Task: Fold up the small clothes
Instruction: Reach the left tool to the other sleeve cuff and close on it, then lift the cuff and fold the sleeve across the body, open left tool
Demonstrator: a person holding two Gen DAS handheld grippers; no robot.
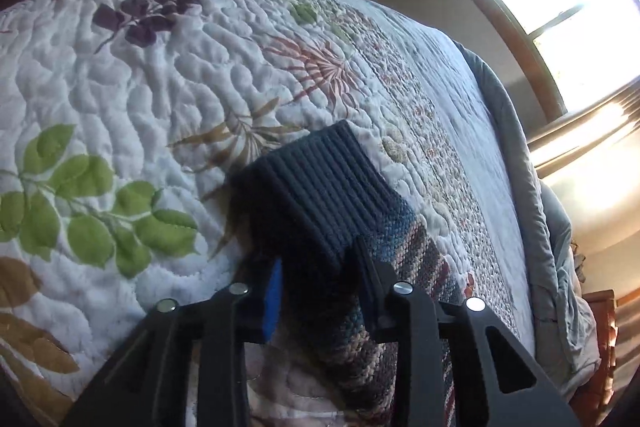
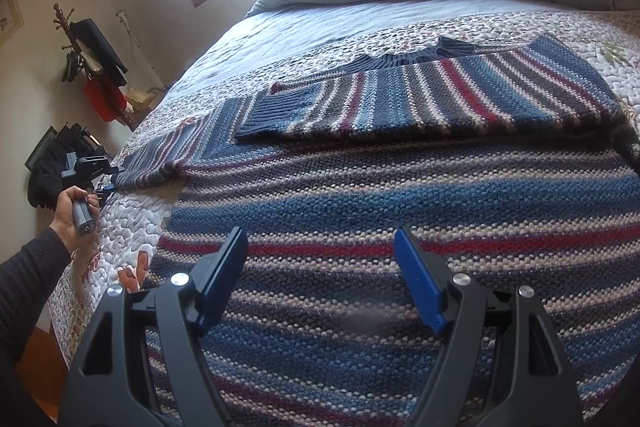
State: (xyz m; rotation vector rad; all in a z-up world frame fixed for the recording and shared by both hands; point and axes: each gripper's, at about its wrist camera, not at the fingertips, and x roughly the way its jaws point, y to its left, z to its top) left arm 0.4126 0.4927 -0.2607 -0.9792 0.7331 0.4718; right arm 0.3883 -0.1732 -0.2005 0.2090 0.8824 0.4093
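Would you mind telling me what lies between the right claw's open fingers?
Only the striped sweater, spread flat on the quilt; the right claw hovers open over it, as the right wrist view shows.

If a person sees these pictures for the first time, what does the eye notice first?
The striped sweater spread across the floral quilt stands out first. The left gripper has its jaws closed on the sweater's dark ribbed cuff, while the right gripper hangs open above the sweater's body.
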